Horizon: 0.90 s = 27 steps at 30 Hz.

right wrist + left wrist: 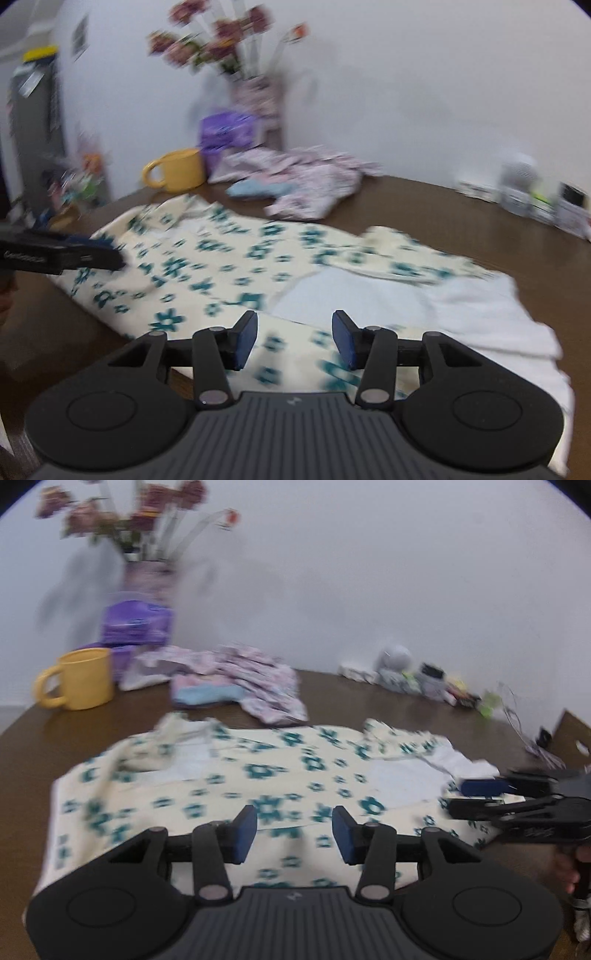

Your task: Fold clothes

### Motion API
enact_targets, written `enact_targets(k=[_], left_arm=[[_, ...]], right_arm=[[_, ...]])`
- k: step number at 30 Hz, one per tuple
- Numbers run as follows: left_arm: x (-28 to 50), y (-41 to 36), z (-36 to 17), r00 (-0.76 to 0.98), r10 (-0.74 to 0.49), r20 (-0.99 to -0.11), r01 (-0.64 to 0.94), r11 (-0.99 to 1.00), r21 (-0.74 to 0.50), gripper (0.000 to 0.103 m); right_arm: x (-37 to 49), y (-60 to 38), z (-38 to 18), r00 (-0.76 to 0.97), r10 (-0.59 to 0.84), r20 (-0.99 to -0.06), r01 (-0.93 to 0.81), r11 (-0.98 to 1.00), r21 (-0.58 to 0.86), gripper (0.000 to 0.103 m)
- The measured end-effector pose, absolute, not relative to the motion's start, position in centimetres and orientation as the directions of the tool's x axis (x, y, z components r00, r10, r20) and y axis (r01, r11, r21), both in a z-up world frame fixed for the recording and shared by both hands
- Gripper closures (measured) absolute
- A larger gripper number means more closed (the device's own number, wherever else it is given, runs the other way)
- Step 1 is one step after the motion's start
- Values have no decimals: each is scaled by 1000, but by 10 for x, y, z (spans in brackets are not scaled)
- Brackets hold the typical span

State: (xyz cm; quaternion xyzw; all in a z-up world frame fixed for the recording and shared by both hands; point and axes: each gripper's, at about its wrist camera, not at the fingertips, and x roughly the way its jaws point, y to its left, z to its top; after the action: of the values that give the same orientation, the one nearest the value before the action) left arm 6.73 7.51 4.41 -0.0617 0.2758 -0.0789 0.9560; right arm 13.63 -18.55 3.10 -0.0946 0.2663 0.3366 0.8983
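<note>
Lying flat: one floral garment (236, 782), two spread grippers.

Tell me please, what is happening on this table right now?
A person holds a gripper in each hand over a cream shirt with teal flowers, spread partly folded on the brown table. The left gripper and the right gripper are both open and grip nothing. Behind the shirt lie a pile of pink clothes, a yellow mug and a vase of flowers. The pictures are blurred.
</note>
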Motion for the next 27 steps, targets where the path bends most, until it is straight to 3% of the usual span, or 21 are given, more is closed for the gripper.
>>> enact_targets(k=[6,10,21,25,27], left_arm=[[89,63,24,782,-173,-599,106,984,-146,64],[88,73,17,785,-149,-602,69,986,-154,70],[81,89,16,805,-119,-582,15,984,-180,71],[82,82,22,803,-120,-584,14,983,-182,58],[84,81,27,811,-124,-571,13,981,-195,45]], right_arm=[[144,-149,18,598,555,-578,-690,723,-18,73],[149,-156,8,603,519,-605,-669,743,-29,73],[157,-180,5,639,490,-593,-618,786,-17,75],[157,-181,9,633,503,-589,-607,795,26,70],[157,-183,16,630,528,-569,-608,792,62,54]])
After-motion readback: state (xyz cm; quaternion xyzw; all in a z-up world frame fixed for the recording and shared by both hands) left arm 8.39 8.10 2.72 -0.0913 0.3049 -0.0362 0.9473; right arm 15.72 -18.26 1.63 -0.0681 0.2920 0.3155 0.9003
